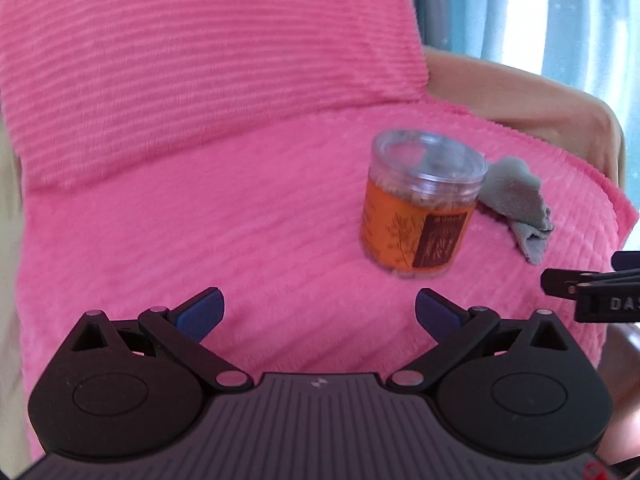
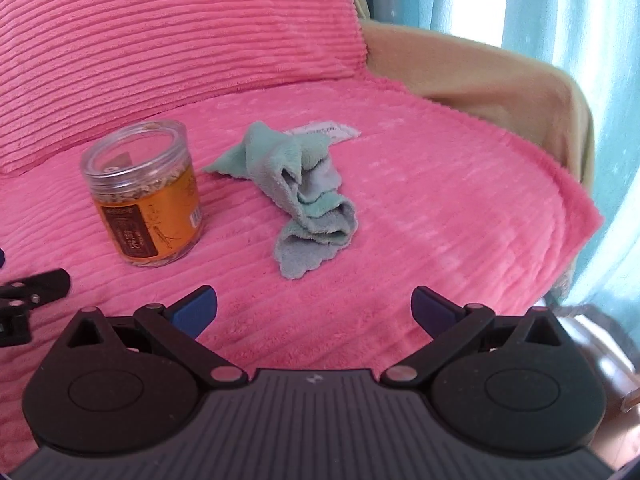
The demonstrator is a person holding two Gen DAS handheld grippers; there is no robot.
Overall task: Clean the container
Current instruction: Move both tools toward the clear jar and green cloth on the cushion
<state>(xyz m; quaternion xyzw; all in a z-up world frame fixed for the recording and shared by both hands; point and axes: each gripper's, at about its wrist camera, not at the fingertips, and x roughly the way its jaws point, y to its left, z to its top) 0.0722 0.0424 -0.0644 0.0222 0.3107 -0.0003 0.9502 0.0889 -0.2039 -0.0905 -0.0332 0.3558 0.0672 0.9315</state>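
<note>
1. While both claws hang over the pink seat cover [image 2: 440, 216], each is spread wide with nothing between its blue pads: the left gripper [image 1: 319, 312] points at the bare cover short of the jar, and the right gripper [image 2: 314, 308] points at the cover just short of the cloth.
2. Taking the jar [image 2: 146, 196] as the landmark: it is a clear plastic container with an orange label, standing upright on the cover, lid on, with dried bits showing through the wall above the label.
3. Just to the right of the jar lies a crumpled grey-green cloth [image 2: 308, 200], close beside it; in the left wrist view the jar's edge overlaps the cloth, so I cannot tell whether they touch.
4. Beyond the cloth, farther from the jar, a small white paper slip [image 2: 324, 130] lies flat on the cover.
5. Behind the jar rises the pink ribbed cushion [image 1: 200, 60].
6. Progress: neither claw holds jar or cloth. This fits a stage ahead of the wiping, and equally one after it with both things set down. No dirt or shine on the jar settles which.
</note>
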